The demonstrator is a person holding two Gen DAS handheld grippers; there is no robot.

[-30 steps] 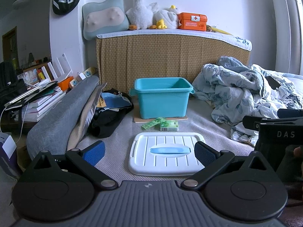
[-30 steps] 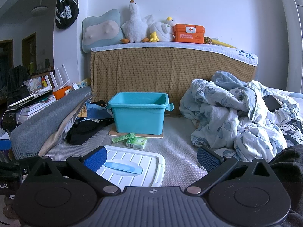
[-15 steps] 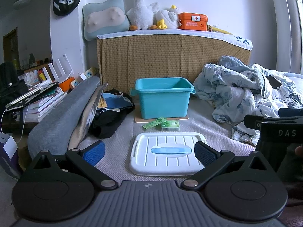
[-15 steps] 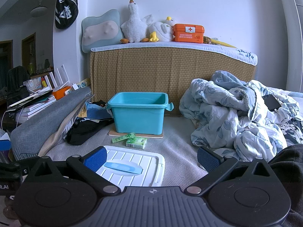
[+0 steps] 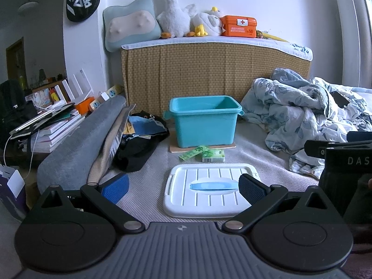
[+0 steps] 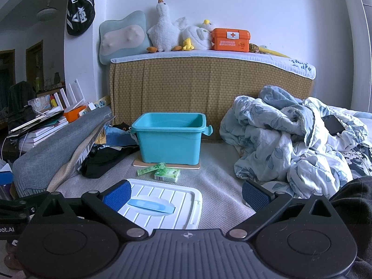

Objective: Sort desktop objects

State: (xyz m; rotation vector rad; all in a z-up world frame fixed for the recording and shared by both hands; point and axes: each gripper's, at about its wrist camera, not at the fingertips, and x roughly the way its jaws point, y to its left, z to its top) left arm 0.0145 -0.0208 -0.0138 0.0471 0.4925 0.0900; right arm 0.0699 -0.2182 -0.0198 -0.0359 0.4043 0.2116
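Observation:
A teal bin (image 5: 204, 121) (image 6: 169, 137) stands open on a thin board on the bed. In front of it lie a green tissue pack (image 5: 213, 156) (image 6: 167, 175) and a flat green packet (image 5: 193, 152) (image 6: 151, 168). Nearer to me lies the bin's white lid (image 5: 209, 190) (image 6: 160, 203) with its blue handle (image 5: 212, 185). My left gripper (image 5: 183, 186) hovers open just short of the lid, holding nothing. My right gripper (image 6: 186, 195) is open too, its left pad over the lid's near side. The right gripper's body (image 5: 344, 162) shows at the left view's right edge.
A rumpled floral duvet (image 6: 290, 144) fills the right side with a dark phone (image 6: 333, 125) on it. Dark clothes (image 5: 137, 144) and a grey bolster (image 5: 76, 148) lie at the left, beside stacked books (image 5: 51, 127). A woven headboard (image 5: 209, 74) carries plush toys and an orange first-aid box (image 5: 238, 26).
Both views have shifted only slightly; the left gripper drifted a touch to the left. Nothing on the bed has moved, and both grippers stay open.

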